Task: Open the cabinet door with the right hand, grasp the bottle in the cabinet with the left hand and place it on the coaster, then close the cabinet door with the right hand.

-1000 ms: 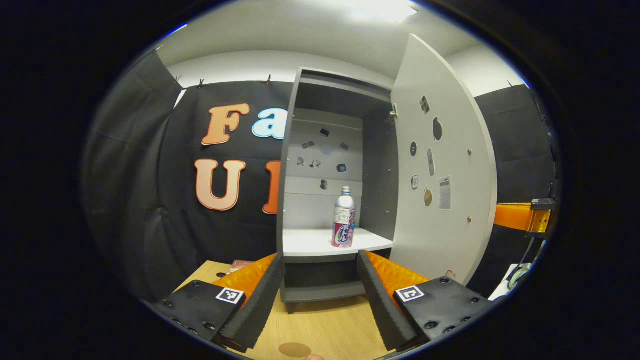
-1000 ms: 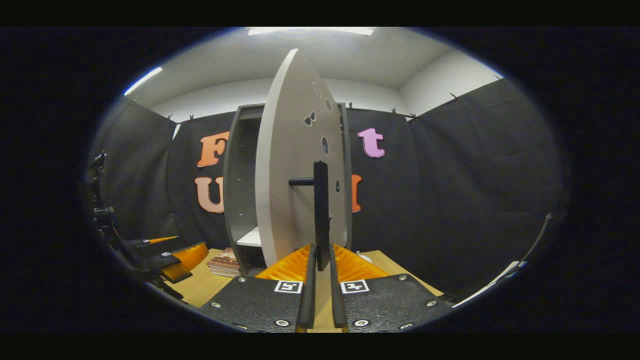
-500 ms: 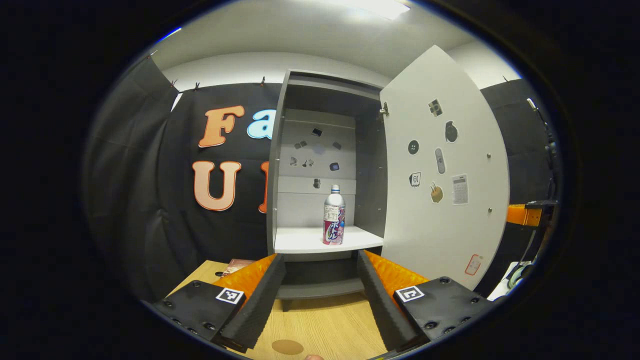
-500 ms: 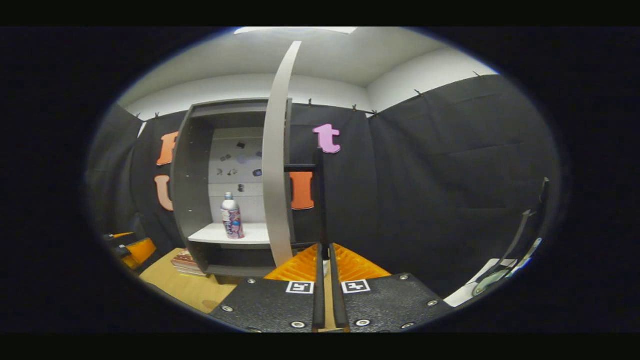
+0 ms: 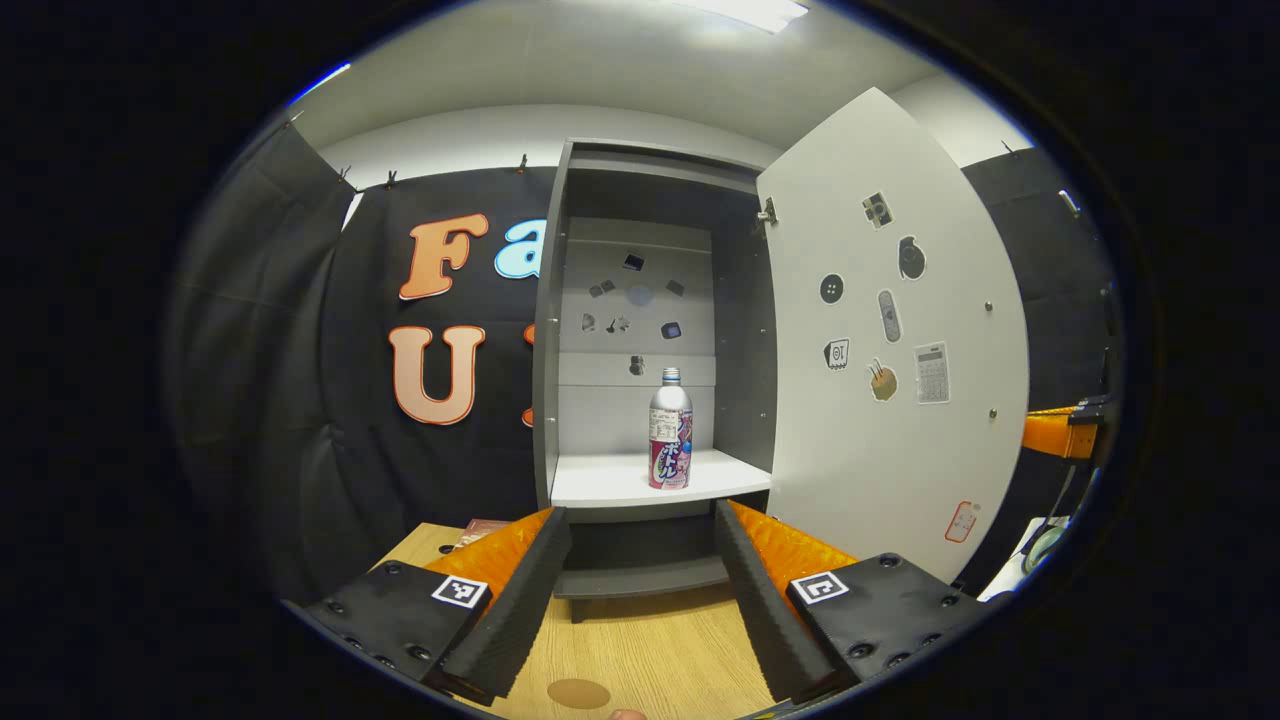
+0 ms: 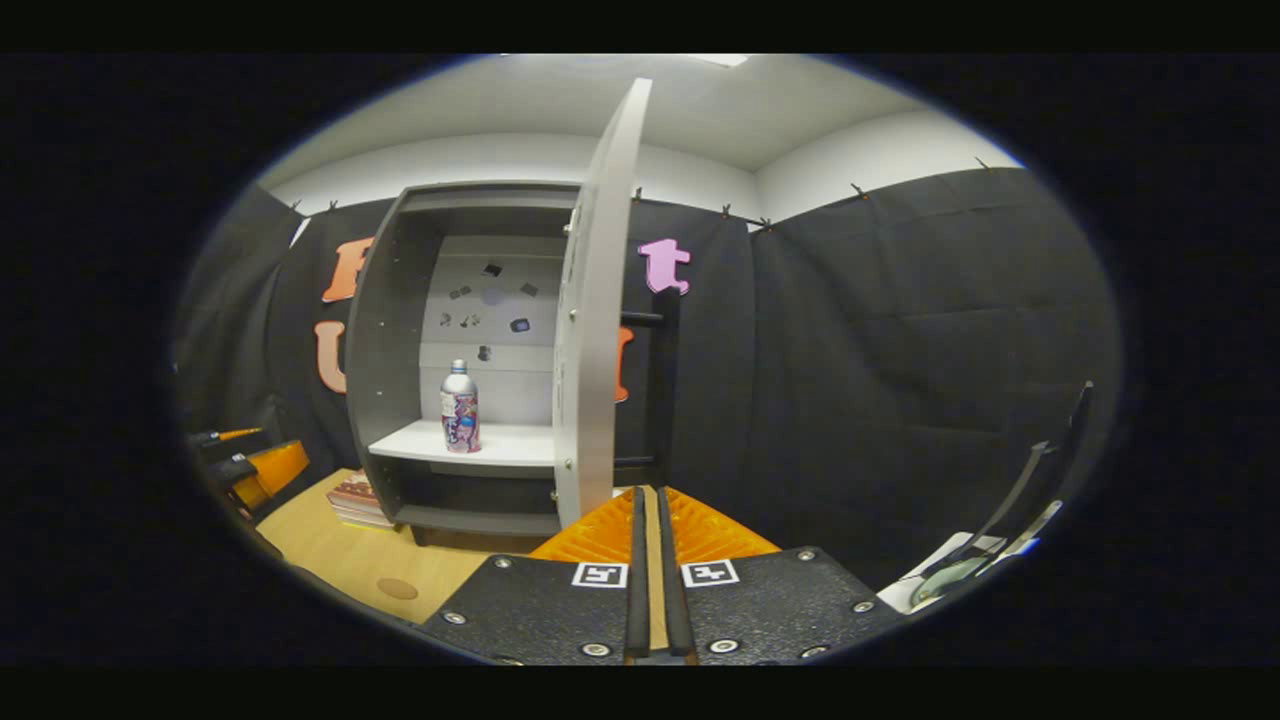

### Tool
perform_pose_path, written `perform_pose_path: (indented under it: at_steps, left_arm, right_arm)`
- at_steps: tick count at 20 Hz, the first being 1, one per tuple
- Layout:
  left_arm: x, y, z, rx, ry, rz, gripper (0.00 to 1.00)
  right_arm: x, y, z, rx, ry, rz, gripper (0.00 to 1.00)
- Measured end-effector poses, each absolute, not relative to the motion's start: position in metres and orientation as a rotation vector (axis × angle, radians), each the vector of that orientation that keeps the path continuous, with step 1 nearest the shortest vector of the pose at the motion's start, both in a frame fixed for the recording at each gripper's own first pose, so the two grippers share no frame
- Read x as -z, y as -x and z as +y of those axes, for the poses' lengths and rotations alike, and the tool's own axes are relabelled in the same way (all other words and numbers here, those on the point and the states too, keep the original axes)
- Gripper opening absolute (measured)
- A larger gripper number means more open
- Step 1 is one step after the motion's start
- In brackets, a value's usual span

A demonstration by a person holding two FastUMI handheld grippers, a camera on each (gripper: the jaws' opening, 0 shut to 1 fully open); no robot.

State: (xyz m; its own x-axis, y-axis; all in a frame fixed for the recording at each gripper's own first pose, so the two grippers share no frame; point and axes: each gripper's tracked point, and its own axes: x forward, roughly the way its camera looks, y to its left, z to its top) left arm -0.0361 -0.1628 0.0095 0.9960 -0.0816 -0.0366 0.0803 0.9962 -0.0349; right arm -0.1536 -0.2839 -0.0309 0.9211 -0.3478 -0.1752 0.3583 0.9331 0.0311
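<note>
The grey cabinet (image 5: 548, 330) stands wide open, its white door (image 5: 890, 350) swung out to the right. A silver bottle (image 5: 670, 430) with a pink label stands upright on the white shelf (image 5: 610, 485). My left gripper (image 5: 640, 515) is open, low in front of the shelf and well short of the bottle. A brown round coaster (image 5: 578, 693) lies on the wooden table (image 5: 650, 650) under it. In the right gripper view the door (image 6: 595, 300) is edge-on, with its black handle (image 6: 665, 390) behind it. My right gripper (image 6: 648, 490) is shut, just short of the handle, with nothing between its fingers.
A stack of books (image 6: 355, 497) lies on the table left of the cabinet. The coaster (image 6: 397, 588) sits in front of the cabinet. The left gripper (image 6: 250, 465) shows at far left in the right gripper view. Stickers dot the door's inner face.
The door has swung wider open. My right gripper held the handle before; now the handle stands beyond its tips. The left gripper has hardly moved.
</note>
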Motion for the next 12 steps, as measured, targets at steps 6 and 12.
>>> perform_pose_path:
  at_steps: [6,12]
  left_arm:
    - [-0.006,0.012,-0.169,0.122,0.037,0.044,0.95]
    - [-0.001,-0.048,-0.169,0.223,0.063,0.027,0.95]
  right_arm:
    - [0.034,0.146,-0.206,0.222,-0.132,0.168,0.07]
    - [0.034,0.081,-0.157,0.206,-0.117,0.125,0.01]
